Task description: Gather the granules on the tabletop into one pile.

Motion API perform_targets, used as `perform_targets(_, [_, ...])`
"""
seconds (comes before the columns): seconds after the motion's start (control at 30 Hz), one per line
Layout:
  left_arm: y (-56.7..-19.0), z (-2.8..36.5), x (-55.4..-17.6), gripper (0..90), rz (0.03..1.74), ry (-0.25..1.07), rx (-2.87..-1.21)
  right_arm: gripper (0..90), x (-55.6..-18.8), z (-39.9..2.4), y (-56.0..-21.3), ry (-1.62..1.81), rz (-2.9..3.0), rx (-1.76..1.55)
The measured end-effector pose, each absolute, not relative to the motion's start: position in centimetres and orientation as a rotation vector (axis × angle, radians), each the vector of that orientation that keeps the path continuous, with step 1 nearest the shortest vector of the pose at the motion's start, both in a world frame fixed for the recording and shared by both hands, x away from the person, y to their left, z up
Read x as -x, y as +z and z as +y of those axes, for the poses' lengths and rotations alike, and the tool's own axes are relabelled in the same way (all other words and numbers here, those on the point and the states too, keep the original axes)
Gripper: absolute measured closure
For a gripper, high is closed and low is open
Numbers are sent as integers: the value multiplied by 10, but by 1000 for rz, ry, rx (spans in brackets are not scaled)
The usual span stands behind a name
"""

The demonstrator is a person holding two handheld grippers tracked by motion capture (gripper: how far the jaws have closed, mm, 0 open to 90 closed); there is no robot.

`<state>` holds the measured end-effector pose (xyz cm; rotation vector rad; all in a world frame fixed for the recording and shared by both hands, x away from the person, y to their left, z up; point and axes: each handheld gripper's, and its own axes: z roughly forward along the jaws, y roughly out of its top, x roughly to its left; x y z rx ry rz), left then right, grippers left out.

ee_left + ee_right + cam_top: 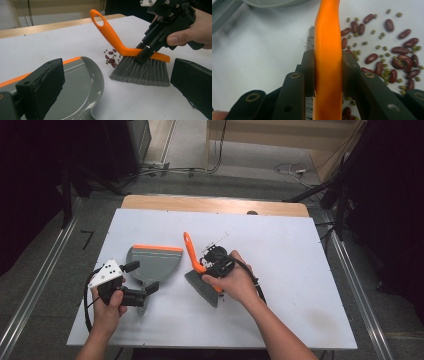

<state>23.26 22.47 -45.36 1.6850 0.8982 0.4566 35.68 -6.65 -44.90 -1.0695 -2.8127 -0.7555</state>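
This looks like a lab or recording room rather than a home — a white-topped table (300,270) sits between metal floor rails (30,290). Dark equipment stands (345,185) flank it at upper left and right, and loose cables (290,169) trail across the grey floor (190,150) at top centre.

High view overhead; gripper views low, close, sharing the brush (140,67).

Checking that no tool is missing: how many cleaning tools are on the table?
2: a brush clamped in the right gripper at mid-table, and a grey dustpan to its left, near the open left gripper.
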Motion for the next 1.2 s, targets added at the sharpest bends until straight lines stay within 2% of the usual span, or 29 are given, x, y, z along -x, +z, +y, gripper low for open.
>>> perform_targets(0.6, [-455, 225, -232, 0, 899, 456, -1691, 676, -384, -110, -450, -757, -2770, 1251])
perform_targets(1.2, [-454, 224, -233, 0, 896, 455, -1691, 686, -386, -124, -434, -888, -2655, 1282])
